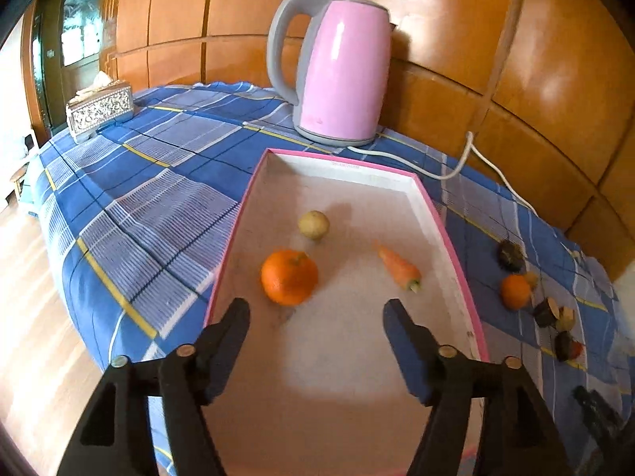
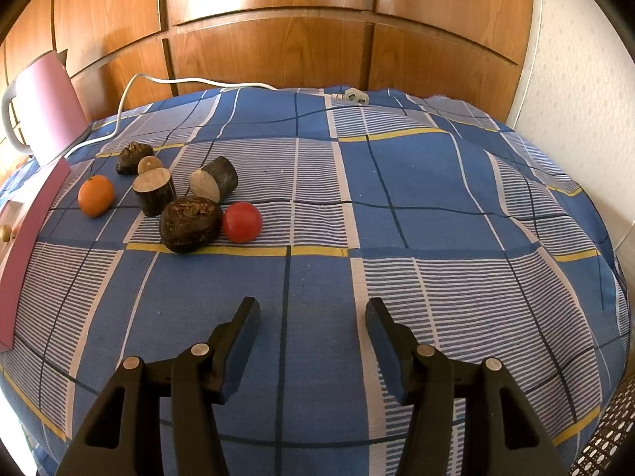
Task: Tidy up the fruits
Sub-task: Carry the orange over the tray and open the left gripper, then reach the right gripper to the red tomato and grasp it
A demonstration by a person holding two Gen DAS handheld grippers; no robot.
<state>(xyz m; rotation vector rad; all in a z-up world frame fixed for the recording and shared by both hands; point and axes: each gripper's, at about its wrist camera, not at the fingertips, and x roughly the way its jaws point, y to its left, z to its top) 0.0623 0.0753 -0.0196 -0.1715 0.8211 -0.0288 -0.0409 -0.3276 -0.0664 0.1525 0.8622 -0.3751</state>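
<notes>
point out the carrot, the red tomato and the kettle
carrot (image 1: 398, 264), left wrist view, middle of its orange body
red tomato (image 2: 241, 221), right wrist view, centre of its skin
kettle (image 1: 343, 79), left wrist view, pink side wall

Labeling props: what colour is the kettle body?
Pink, with a grey handle and base; the kettle shows best in the left wrist view.

Glossy pink plastic kettle (image 1: 343, 75), woven checked cloth (image 2: 397, 206), glossy wood panelling (image 2: 278, 39), rough-skinned dark roots (image 2: 190, 224).
</notes>
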